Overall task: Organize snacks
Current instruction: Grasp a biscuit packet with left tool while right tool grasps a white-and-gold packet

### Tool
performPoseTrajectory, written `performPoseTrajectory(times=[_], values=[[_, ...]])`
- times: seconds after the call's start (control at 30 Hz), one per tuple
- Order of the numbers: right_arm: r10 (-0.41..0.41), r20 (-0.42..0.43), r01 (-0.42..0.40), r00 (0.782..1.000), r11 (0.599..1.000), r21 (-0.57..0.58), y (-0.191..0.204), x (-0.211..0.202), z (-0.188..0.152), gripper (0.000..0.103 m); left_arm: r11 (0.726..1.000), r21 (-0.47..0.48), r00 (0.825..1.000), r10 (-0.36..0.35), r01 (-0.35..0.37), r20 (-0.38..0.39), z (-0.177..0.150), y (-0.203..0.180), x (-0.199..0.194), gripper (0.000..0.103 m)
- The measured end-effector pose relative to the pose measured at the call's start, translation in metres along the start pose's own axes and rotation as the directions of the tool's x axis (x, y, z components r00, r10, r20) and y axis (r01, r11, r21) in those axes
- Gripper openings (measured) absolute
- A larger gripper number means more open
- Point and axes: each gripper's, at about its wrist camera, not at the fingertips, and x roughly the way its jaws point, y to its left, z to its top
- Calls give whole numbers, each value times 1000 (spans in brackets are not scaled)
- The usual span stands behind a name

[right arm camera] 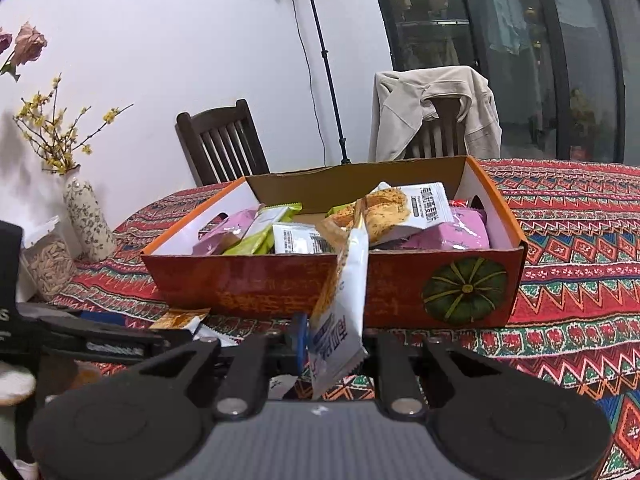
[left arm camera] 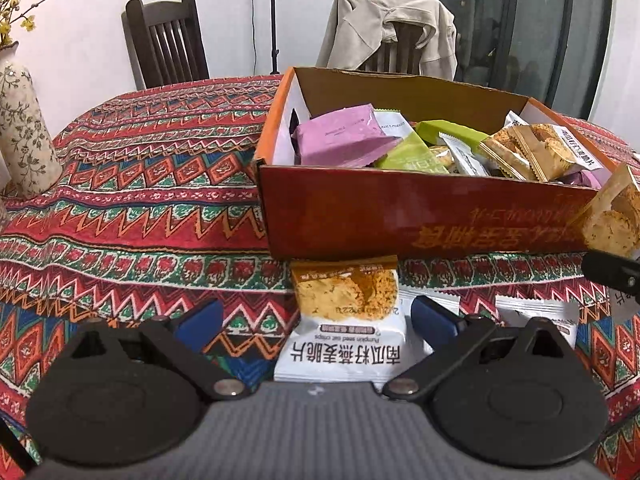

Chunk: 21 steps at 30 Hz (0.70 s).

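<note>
An orange cardboard box (left arm camera: 420,216) sits on the patterned tablecloth, holding several snack packets in pink, green and white. It also shows in the right wrist view (right arm camera: 280,284). My left gripper (left arm camera: 316,320) is open, its blue pads on either side of a white and orange oat crisp packet (left arm camera: 344,320) lying flat in front of the box. My right gripper (right arm camera: 332,336) is shut on another oat crisp packet (right arm camera: 344,304), held upright and edge-on just before the box's front wall. That packet shows at the right edge of the left wrist view (left arm camera: 612,216).
More white packets (left arm camera: 536,312) lie on the cloth to the right of the left gripper. A floral vase (right arm camera: 84,224) and a jar of seeds (right arm camera: 48,268) stand at the table's left. Two chairs, one draped with a jacket (right arm camera: 432,108), stand behind the table.
</note>
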Motion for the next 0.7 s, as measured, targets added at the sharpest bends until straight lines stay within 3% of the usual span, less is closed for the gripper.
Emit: performPoseTrajectory(times=[0.03,0.13,0.2,0.37,0.7], values=[[1,-2,-1,1000,1000,-1,0,1,0,15,1000,0,1000,-10,10,4,0,0,0,95],[5,-3,-5,1000,1000,-1,1,1,-1,15,999,-13,999,-37,38,19,-2,3,-3,73],[4,-2,-4,1000,1000,-1,1,1,-1,15,999,-15,998,-50,50,32,-2,4,-5,53],[-1,0,1,1000,1000,-2,1,1,-2,15,995,-33,995,-93,95,47,-3,8,-9,46],[-1,27,2,1000,1000,-20,5,-6,-1,15,993,-26,987,-109,112,118,-4,10,-37,45]])
